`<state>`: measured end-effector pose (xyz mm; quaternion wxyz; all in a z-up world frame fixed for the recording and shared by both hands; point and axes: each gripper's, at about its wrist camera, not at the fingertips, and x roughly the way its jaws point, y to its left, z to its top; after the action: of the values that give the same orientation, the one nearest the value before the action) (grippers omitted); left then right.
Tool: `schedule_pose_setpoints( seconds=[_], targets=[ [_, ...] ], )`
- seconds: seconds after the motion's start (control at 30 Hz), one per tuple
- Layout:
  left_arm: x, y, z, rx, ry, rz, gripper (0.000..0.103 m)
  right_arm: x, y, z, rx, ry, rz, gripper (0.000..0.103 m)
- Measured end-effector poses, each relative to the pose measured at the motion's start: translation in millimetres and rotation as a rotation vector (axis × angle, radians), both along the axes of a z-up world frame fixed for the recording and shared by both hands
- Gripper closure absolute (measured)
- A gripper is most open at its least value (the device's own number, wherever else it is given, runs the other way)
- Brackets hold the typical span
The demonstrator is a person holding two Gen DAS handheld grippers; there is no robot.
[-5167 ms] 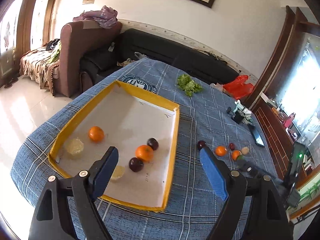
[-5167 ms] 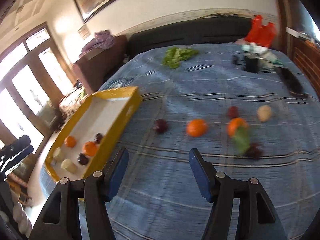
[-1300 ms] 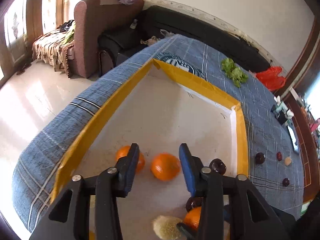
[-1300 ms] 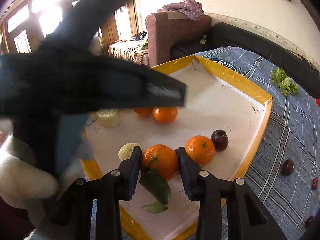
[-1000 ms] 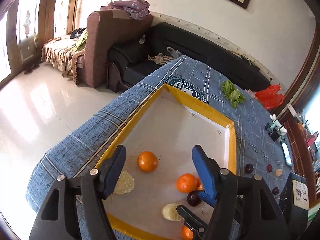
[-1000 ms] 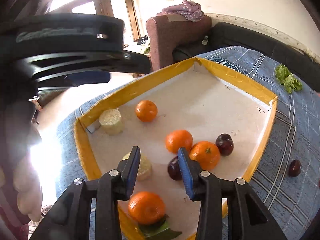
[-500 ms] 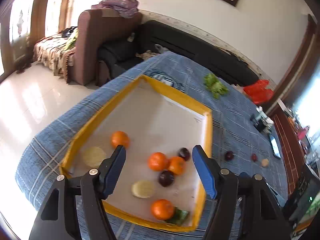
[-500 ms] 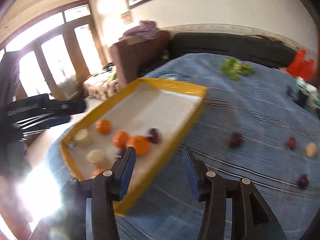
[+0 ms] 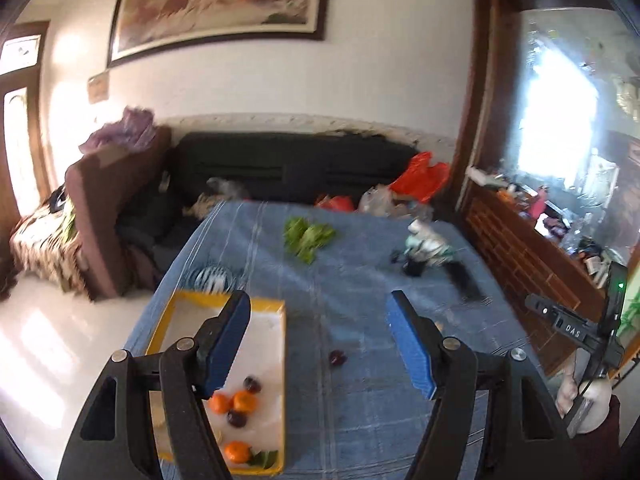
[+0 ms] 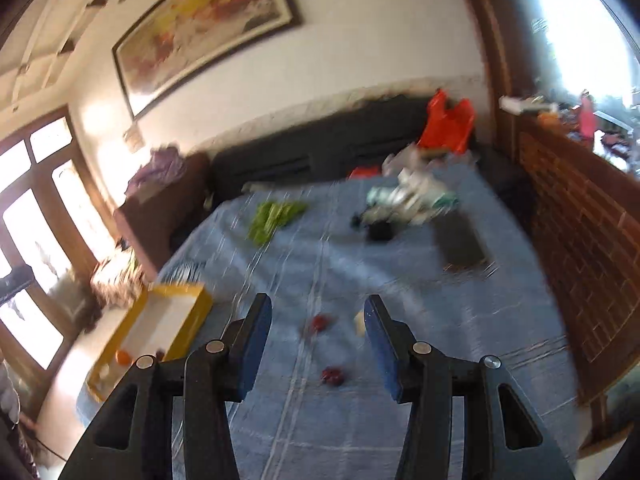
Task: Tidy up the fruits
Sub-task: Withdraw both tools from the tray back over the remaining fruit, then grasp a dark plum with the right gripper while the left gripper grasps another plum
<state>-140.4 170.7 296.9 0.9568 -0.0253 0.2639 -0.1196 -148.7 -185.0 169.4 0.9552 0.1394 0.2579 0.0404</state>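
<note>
The blue-clothed counter [image 9: 360, 280] spreads beneath me. On its left side sits the yellow tray [image 9: 282, 360], holding oranges [image 9: 245, 401] and dark plums [image 9: 237, 418]. My left gripper [image 9: 318, 344] and right gripper [image 10: 316, 344] hover wide, empty. Loose plums [image 10: 332, 376] lie on the cloth.

Blue plaid tablecloth [image 9: 360, 400] covers the whole table, with a bunch of leafy greens [image 9: 307, 239] lying toward the far end. Off to the right of those there's a blurry heap of white and teal stuff [image 9: 426, 246], and a dark flat gadget [image 10: 460, 240] just beside it. Behind the table sits a black sofa [image 9: 296, 168] with an orange plastic bag [image 9: 420, 178] on it, a brown armchair [image 9: 108, 200] to the left, and 1 big framed painting [image 9: 216, 0] on the wall.
</note>
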Motion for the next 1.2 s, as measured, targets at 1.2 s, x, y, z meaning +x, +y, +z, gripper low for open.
schedule_pose_setpoints(
  seconds=[1.2],
  targets=[
    [68.1,-79.5,-180.1,0.138,0.254,0.012,0.009,110.1,31.3,-122.8,-0.124,0.279,-0.023,0.027]
  ],
)
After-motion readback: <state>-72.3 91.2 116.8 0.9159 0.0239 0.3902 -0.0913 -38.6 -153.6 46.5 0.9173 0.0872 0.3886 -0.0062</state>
